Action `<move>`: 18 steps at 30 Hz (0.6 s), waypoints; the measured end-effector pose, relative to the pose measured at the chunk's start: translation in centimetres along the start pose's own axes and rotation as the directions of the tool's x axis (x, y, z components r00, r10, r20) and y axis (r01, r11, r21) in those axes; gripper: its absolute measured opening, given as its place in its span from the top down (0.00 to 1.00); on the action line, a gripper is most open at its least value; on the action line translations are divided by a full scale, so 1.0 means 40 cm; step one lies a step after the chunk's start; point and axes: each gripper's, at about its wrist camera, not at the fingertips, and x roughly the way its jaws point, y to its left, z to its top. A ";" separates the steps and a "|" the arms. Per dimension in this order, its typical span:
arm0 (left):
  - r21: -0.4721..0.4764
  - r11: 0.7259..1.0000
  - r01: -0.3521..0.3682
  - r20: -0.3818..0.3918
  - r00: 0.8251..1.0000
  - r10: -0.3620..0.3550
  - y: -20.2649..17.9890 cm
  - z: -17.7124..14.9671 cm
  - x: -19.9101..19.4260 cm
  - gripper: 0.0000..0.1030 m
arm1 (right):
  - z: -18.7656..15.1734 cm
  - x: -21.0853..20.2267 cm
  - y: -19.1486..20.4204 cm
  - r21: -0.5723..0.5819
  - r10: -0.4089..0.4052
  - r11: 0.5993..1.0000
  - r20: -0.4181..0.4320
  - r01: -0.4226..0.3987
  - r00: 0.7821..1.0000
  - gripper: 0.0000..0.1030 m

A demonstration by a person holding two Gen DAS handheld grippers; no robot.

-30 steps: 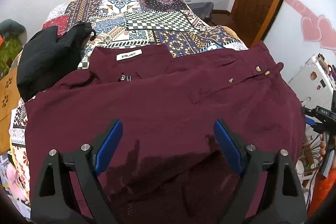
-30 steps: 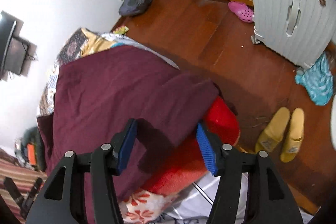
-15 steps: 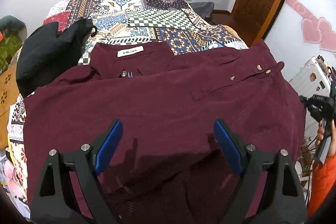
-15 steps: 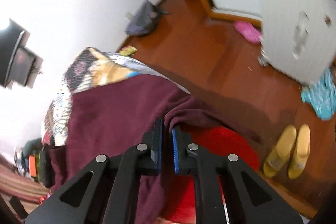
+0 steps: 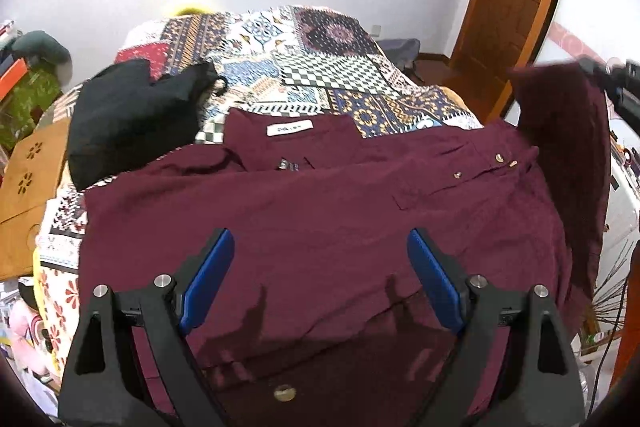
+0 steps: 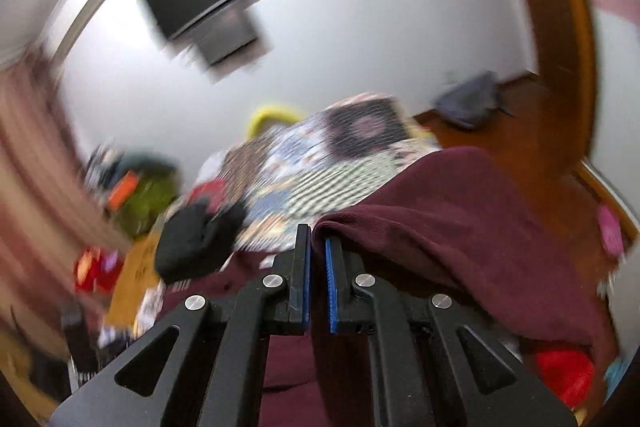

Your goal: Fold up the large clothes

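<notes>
Garment: maroon shirt (image 5: 320, 219), spread collar-away across the patchwork bed (image 5: 312, 67); white neck label at 12 o'clock of its body, brass buttons toward 2 o'clock.
Left hand-held gripper (image 5: 320, 279): jaws wide apart, hovering over the shirt's near half, nothing between the blue pads.
Right hand-held gripper (image 6: 317, 247): jaws together, clamped on a fold of the shirt's edge; cloth drapes off toward 3 o'clock. In the left wrist view this lifted flap hangs at 2 o'clock.
Step in hand: first side fold, judged; the right edge or sleeve is raised clear of the bed.
Next move calls for: carrying the raised edge across toward 9 o'clock and laying it flat over the body, keeping the crease straight.
Other items: black garment (image 5: 132, 115) at 10 o'clock, just beside the shirt's shoulder.
Hard to make out: right wrist view is motion-blurred; whether sleeve or hem is gripped cannot be told. Shirt's nearest hem is hidden behind the left gripper's frame.
</notes>
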 end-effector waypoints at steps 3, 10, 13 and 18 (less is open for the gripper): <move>0.000 1.000 -0.011 0.014 1.000 0.011 0.018 -0.013 -0.017 0.14 | -0.070 0.079 0.079 -0.076 0.048 0.995 -0.121 -0.057 0.991 0.94; -0.020 1.000 -0.018 0.010 1.000 0.019 0.052 -0.040 -0.037 0.14 | -0.239 0.234 0.069 -0.058 -0.001 0.998 -0.388 -0.023 0.922 0.90; -0.022 0.999 -0.023 0.009 1.000 0.023 0.054 -0.045 -0.041 0.14 | -0.248 0.217 0.047 -0.050 -0.005 0.999 -0.423 -0.017 0.906 0.89; -0.004 1.000 -0.029 0.002 1.000 0.029 0.032 -0.038 -0.033 0.14 | -0.214 0.123 0.023 -0.055 -0.029 0.998 -0.357 0.010 0.934 0.47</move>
